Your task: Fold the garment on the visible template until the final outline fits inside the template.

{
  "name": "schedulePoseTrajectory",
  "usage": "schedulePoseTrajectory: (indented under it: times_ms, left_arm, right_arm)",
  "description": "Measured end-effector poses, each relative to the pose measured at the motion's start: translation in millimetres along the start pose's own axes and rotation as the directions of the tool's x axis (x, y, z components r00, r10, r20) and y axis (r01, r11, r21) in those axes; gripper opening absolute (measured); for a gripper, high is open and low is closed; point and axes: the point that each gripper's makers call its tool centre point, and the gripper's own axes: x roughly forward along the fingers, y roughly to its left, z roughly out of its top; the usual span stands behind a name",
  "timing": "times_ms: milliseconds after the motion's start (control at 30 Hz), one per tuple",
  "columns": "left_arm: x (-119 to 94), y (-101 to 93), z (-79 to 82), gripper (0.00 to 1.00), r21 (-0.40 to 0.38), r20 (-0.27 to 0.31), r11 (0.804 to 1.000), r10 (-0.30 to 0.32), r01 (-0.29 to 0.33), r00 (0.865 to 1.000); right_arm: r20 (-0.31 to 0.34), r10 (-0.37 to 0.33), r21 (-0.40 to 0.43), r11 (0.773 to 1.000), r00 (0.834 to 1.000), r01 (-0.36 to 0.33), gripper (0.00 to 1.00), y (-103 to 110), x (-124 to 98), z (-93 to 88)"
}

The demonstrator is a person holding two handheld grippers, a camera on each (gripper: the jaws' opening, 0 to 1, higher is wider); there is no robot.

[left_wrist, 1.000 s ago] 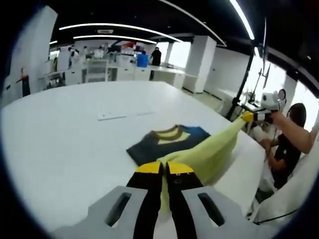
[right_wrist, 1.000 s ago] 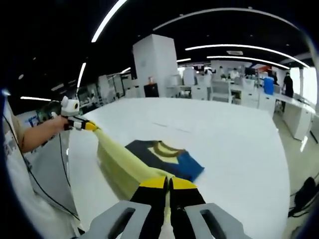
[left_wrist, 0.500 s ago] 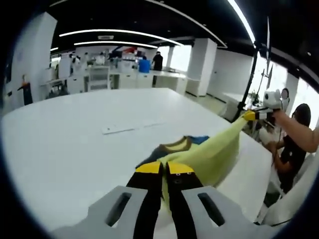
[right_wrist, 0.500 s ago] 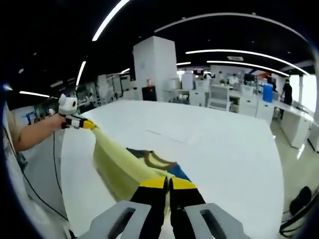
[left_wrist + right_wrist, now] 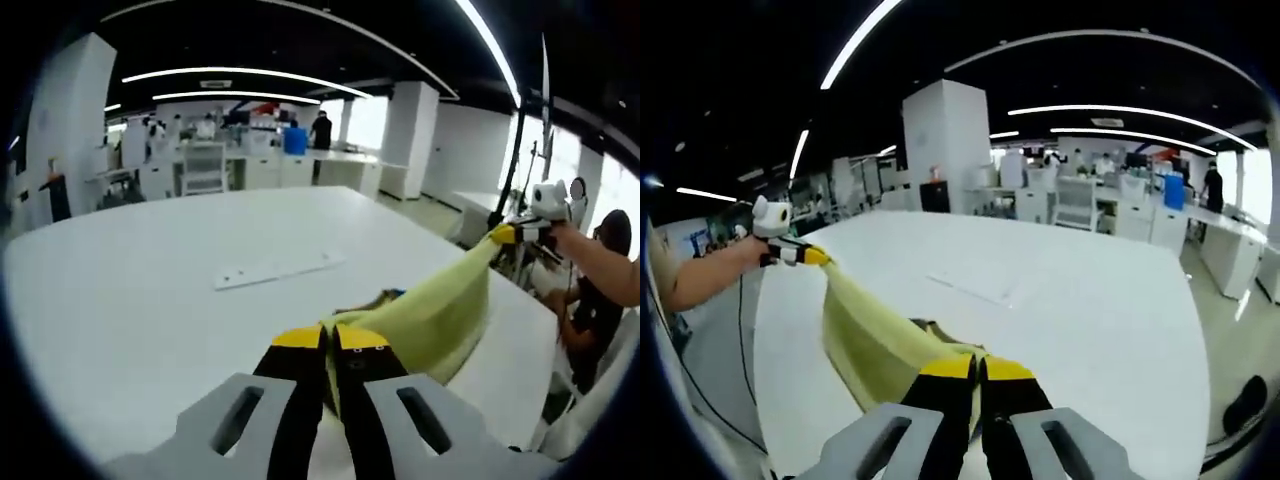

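A pale yellow garment (image 5: pixel 430 310) hangs stretched between my two grippers above the white table (image 5: pixel 150 290). My left gripper (image 5: pixel 330 340) is shut on one corner of its hem, and the cloth runs away to my right gripper (image 5: pixel 503 233), shut on the other corner. In the right gripper view the same yellow garment (image 5: pixel 865 335) spans from my right gripper (image 5: pixel 978 368) to my left gripper (image 5: pixel 810 256), held by a hand. A sliver of its dark and blue part (image 5: pixel 375 297) peeks over the cloth. A thin template strip (image 5: pixel 277 270) lies on the table beyond.
A seated person (image 5: pixel 590 290) is past the table's right edge. White desks, pillars and people stand far behind (image 5: pixel 250 150). The template strip appears faintly as template lines (image 5: pixel 975 290) mid-table in the right gripper view.
Both grippers have lifted the yellow hem higher. The dark and blue part of the garment, plainly seen lying on the table before, is now almost hidden behind the raised cloth.
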Motion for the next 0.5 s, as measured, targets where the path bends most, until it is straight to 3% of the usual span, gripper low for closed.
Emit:
schedulePoseTrajectory:
  times_ms: [500]
  left_arm:
    - [34,19.4,-15.6,0.00,-0.003,-0.042,0.999,0.034,-0.034,0.999]
  right_arm:
    - [-0.060,-0.020,0.017,1.000,0.998,0.021,0.00,-23,38,-25.0]
